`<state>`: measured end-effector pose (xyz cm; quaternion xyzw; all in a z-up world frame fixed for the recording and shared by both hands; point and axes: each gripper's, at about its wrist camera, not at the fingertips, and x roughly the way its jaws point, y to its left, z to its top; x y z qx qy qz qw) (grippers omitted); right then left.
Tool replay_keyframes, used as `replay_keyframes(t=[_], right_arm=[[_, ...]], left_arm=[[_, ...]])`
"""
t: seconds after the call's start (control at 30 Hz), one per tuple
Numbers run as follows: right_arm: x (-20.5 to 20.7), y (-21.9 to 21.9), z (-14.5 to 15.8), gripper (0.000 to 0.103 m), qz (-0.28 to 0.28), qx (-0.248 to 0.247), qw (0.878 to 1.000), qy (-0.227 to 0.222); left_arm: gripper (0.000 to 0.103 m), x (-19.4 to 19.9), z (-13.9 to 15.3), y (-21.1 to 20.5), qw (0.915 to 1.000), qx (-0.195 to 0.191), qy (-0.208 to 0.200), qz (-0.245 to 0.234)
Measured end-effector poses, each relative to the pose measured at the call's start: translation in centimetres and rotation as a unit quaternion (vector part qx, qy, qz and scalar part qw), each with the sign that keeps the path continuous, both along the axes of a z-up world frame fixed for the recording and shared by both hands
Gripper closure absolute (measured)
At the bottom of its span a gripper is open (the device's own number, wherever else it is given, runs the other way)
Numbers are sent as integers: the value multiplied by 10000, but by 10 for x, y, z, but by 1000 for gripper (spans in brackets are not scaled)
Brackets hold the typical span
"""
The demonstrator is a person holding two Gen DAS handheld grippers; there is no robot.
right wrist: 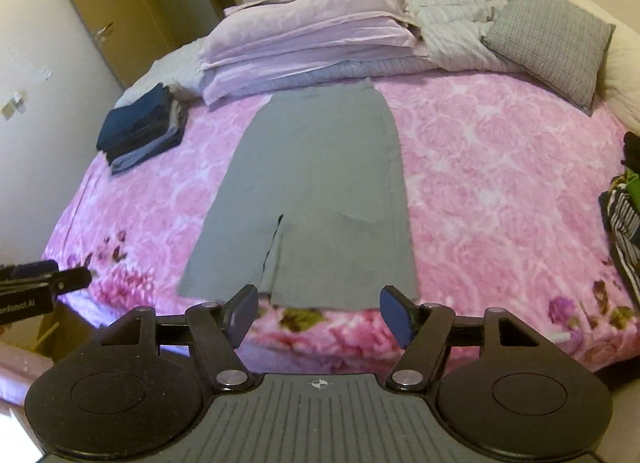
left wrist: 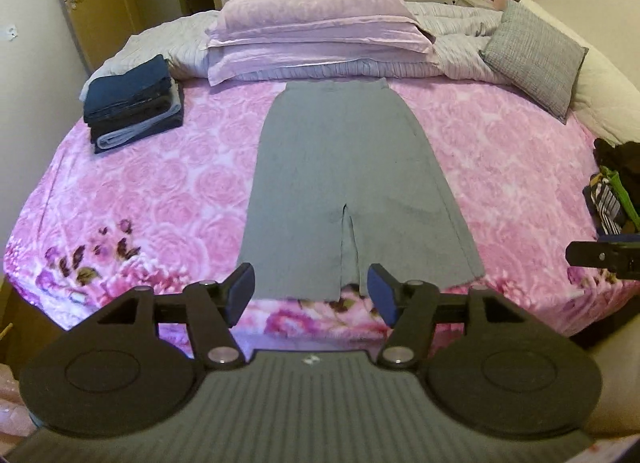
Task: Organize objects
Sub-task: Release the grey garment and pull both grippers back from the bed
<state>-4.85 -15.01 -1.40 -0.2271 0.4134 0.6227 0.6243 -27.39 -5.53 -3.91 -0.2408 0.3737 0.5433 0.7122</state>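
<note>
Lying flat on the pink floral bed (left wrist: pixel 500 167), a grey skirt (left wrist: pixel 344 183), waistband toward the stacked lilac pillows (left wrist: pixel 320 35), slit hem toward the cameras. Hovering above the near hem, left tool (left wrist: pixel 312 291), jaws standing apart, gripping nothing, blue pads clear of the cloth. Hanging likewise over the hem's right portion, right tool (right wrist: pixel 320 313), jaws spread wide, nothing between them. Sitting well left of the skirt, a folded pile of dark clothes (left wrist: pixel 132 103). Leaning at the far right, a grey checked cushion (left wrist: pixel 536 59). Resting at the bed's right edge, a heap of striped and green garments (right wrist: pixel 624 215).
</note>
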Motion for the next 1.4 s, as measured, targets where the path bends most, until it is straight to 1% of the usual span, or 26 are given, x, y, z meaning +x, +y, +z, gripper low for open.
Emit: replay_keyframes(t=[0.1,0.17,0.27,0.4,0.6,0.83,1.4], right_arm=[[-5,-18,4,38,81,-54,9999,-63],[-6,-29,-3,38,111,-96,9999,-55],[-11,-39,-4,38,211,-80,9997,-110],[-19,-46,-5,38,287,-107,9992,-259],[-25,-54,-6,38,379,-151,9987,-291],[-29,-59,-8,38,347,-228,9987,-302],[-31,-61,-10,38,308,-324,9985,-326]], left_arm=[[44,-3,-1,-16,9999,-54,104,5],[44,-5,-1,-24,9999,-96,128,33],[44,-7,3,-37,9998,-72,170,29],[44,-6,3,-49,9998,-71,198,34],[44,-7,2,-62,9997,-118,200,-3],[43,-9,0,-69,9996,-172,233,-35],[42,-8,-3,-69,9994,-231,252,-110]])
